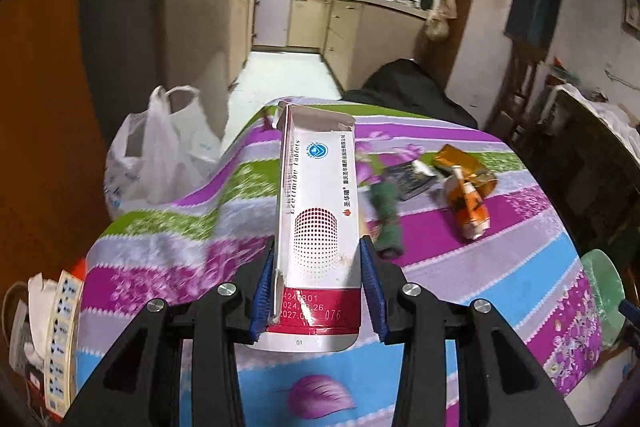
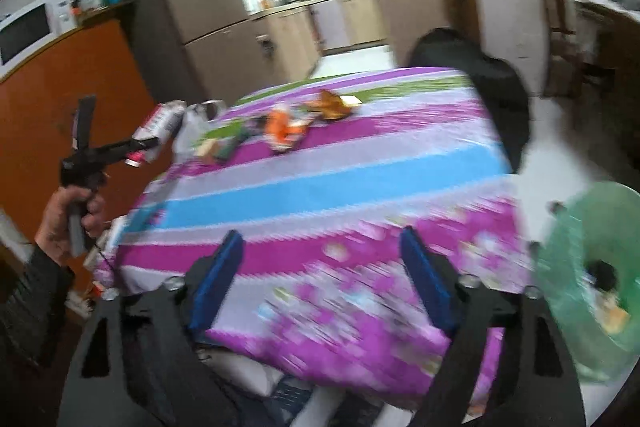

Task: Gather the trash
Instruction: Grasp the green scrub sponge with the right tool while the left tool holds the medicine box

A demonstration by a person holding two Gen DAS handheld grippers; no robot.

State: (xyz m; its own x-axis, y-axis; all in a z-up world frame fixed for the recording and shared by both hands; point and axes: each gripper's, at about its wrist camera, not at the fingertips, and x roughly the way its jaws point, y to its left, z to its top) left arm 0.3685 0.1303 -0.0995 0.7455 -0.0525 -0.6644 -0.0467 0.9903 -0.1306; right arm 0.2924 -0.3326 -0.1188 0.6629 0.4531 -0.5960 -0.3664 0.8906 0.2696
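The left gripper (image 1: 318,287) is clamped on a tablet box (image 1: 318,211): its two blue pads press the long sides of the box near its lower end. The box is a long white carton with a red band at the bottom, printed date numbers, a field of red dots, a small blue logo and a line of Chinese text on one edge. Its far end flap is open and the box seems empty inside. It is held lifted above the desk (image 1: 480,267), which wears a cloth with purple, green, blue and lilac stripes and flower prints. In the right wrist view the same box (image 2: 160,127) sticks out of the left gripper (image 2: 150,143) at the left side of the desk (image 2: 320,187), and the person's left hand (image 2: 70,215) grips the handle, with a dark sleeve below it. The right gripper (image 2: 322,281) stands with its blue pads well apart and nothing between them, above the near edge of the desk; this view is blurred. More trash lies on the far part of the cloth: an orange wrapper (image 1: 470,209), a golden wrapper (image 1: 460,159) and a green wrapper (image 1: 386,219). A white plastic bag (image 1: 160,155) stands beside the left edge of the desk, and a green plastic bag (image 2: 596,275) is at the right.
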